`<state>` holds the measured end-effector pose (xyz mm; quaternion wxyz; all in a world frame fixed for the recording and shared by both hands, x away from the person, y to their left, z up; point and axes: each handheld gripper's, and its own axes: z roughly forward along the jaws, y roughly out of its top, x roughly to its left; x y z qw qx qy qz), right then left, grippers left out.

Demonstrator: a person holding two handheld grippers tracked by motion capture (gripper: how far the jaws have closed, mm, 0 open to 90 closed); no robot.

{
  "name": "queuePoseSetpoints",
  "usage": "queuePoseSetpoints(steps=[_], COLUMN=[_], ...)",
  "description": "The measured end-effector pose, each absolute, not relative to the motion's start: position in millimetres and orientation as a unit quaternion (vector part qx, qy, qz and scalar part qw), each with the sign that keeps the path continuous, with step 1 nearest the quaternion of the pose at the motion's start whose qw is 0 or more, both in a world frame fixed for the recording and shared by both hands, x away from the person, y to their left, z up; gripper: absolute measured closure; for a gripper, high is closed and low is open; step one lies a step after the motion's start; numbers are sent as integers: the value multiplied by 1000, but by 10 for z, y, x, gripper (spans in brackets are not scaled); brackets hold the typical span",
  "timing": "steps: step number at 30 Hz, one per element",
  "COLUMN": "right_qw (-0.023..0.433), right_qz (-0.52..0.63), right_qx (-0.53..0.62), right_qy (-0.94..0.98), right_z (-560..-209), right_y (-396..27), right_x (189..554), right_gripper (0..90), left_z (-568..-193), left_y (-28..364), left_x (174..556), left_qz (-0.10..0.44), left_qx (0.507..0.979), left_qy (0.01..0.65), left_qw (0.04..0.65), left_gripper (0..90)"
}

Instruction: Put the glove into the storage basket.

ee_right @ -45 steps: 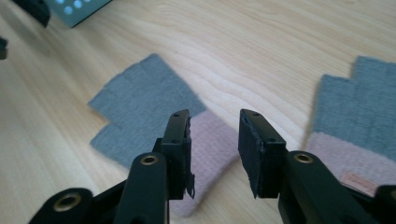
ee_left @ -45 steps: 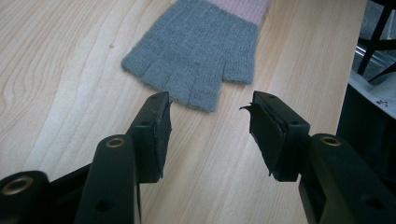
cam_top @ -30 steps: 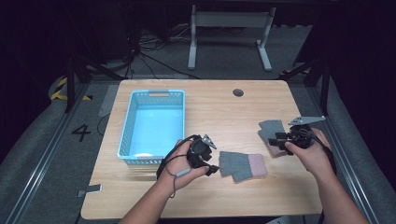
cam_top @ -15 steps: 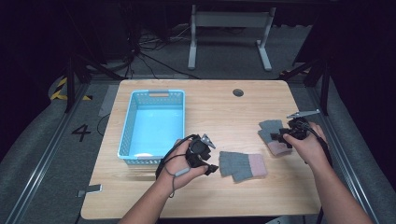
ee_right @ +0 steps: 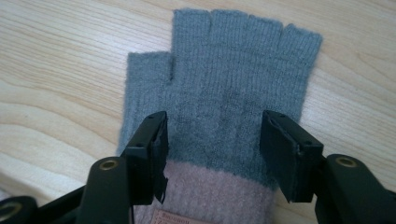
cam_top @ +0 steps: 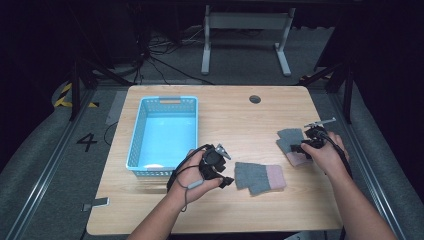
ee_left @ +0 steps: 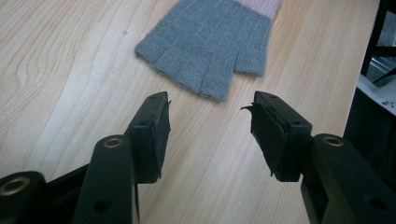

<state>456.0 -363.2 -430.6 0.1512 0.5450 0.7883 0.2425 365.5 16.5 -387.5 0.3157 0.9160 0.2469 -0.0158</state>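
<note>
Two grey fingerless gloves with pink cuffs lie flat on the wooden table. One glove (cam_top: 260, 177) (ee_left: 210, 42) rests near the middle front, a short way ahead of my left gripper (cam_top: 227, 181) (ee_left: 210, 105), which is open with nothing between its jaws. The other glove (cam_top: 291, 142) (ee_right: 233, 79) lies at the right. My right gripper (cam_top: 296, 148) (ee_right: 212, 121) hovers low over it near the cuff. Its jaws have just been opening. They now stand wide on either side of the glove's palm and do not pinch it.
A light blue plastic basket (cam_top: 137, 150) stands at the left of the table, just beyond my left hand. A round cable hole (cam_top: 255, 99) sits near the far edge. The table's right edge runs close behind my right hand.
My right hand has shifted a little left and lower over the right glove, whose pink cuff now shows flat on the table. The left hand and the middle glove have not moved.
</note>
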Motion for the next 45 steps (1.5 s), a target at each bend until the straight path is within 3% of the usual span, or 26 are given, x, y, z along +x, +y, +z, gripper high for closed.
queuePoseSetpoints(steps=[5, 9, 12, 16, 18, 45], right_qw=[155, 161, 155, 150, 147, 159], right_qz=[238, 223, 217, 220, 221, 284], right_qx=[554, 557, 563, 561, 561, 539], right_qy=[783, 783, 782, 784, 784, 777], right_z=[-4351, -4347, -4334, -4324, -4321, -3822], right_y=[-3600, -3555, -3543, -3546, -3551, -3586], right_x=[4567, 4576, 4595, 4619, 4622, 4341], right_gripper=[434, 495, 566, 751, 774, 790], left_z=[-3878, -3881, -3877, -3871, -3870, -3843], left_y=[160, 154, 151, 156, 161, 176], left_x=[3651, 3647, 3641, 3642, 3645, 3639], left_qz=[-16, -16, -16, -15, -13, -10], left_qx=[916, 918, 917, 917, 917, 916], left_qy=[247, 245, 245, 244, 245, 246], left_qw=[315, 313, 314, 315, 315, 317], left_gripper=[478, 477, 477, 477, 477, 476])
